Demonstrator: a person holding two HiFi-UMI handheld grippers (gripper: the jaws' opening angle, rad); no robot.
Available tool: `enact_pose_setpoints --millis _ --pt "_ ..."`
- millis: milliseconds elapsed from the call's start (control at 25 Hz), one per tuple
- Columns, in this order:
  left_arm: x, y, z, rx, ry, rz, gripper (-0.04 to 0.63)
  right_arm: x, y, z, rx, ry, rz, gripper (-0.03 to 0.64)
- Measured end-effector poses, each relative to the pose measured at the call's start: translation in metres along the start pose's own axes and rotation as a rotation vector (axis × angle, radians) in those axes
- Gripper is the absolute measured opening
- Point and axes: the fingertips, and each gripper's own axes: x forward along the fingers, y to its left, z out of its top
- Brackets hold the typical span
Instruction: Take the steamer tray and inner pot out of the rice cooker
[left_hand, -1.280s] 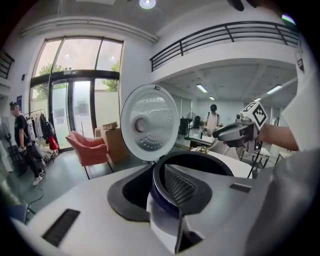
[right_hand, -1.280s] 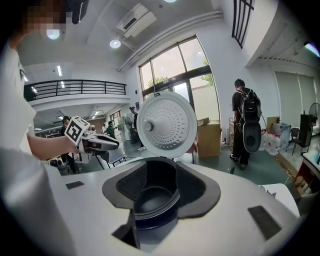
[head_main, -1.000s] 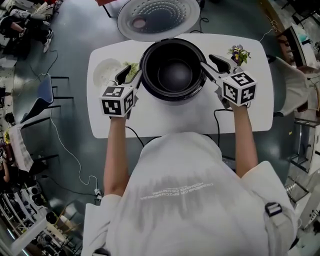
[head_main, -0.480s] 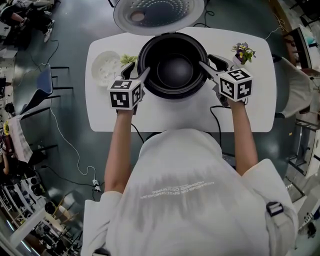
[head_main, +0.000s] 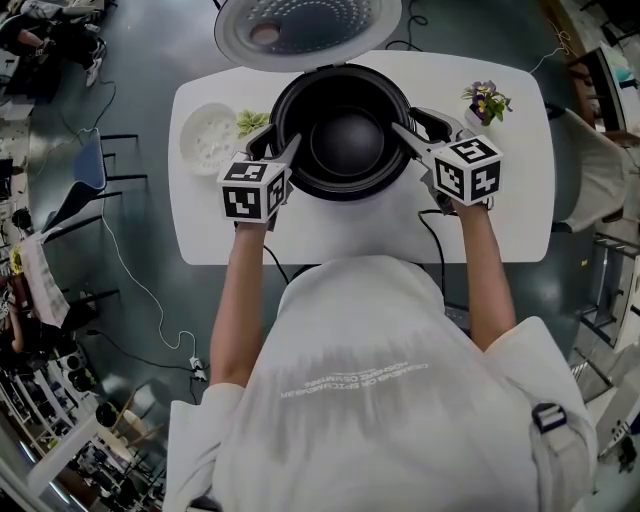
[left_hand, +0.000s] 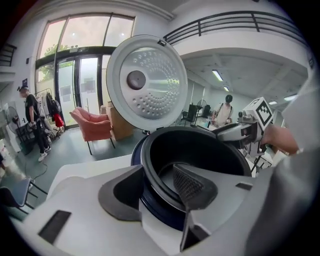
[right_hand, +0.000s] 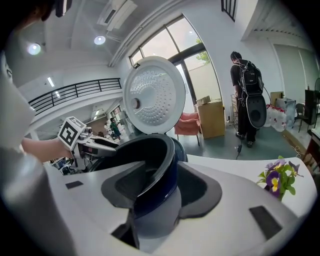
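Note:
The black inner pot sits in the rice cooker on the white table, with the lid swung up behind it. A white perforated steamer tray lies on the table left of the cooker. My left gripper straddles the pot's left rim: one jaw is inside the pot and one outside. Its jaws are closing, and I see a gap at the pads. My right gripper straddles the right rim the same way, jaws closing, not visibly pinching.
A small green sprig lies between the tray and the cooker. A pot of purple flowers stands at the table's far right. A black cable runs off the table's front edge. People and chairs stand on the floor beyond.
Both grippers have sunk onto the pot's rim, and the left one has drawn in a little toward the cooker. The pot stays in the cooker.

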Motion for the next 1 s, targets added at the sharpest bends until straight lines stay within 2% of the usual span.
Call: enact_pose_setpoints --millis 200,400,640,720,840,1000 --pt "-0.003 0.003 0.002 -0.094 -0.017 -0.072 0.178 -0.002 0.008 -0.002 0.118 -0.027 0.05 0.167" --pt "-0.007 0.003 0.003 -0.158 -0.003 -0.146 0.175 -0.005 0.008 -0.005 0.16 -0.02 0.049 0.149" --pt "-0.009 0.005 0.002 -0.181 -0.041 -0.116 0.168 -0.005 0.005 -0.003 0.2 -0.058 0.068 0.127" --pt "-0.01 0.01 0.001 -0.24 -0.053 -0.083 0.09 -0.005 0.005 0.0 0.264 -0.086 0.088 0.119" --pt "-0.013 0.013 0.003 -0.344 -0.079 -0.061 0.074 -0.006 0.006 0.005 0.365 -0.119 0.122 0.109" --pt "-0.019 0.01 0.01 -0.461 -0.145 -0.072 0.069 -0.012 0.004 0.01 0.356 -0.139 0.115 0.11"
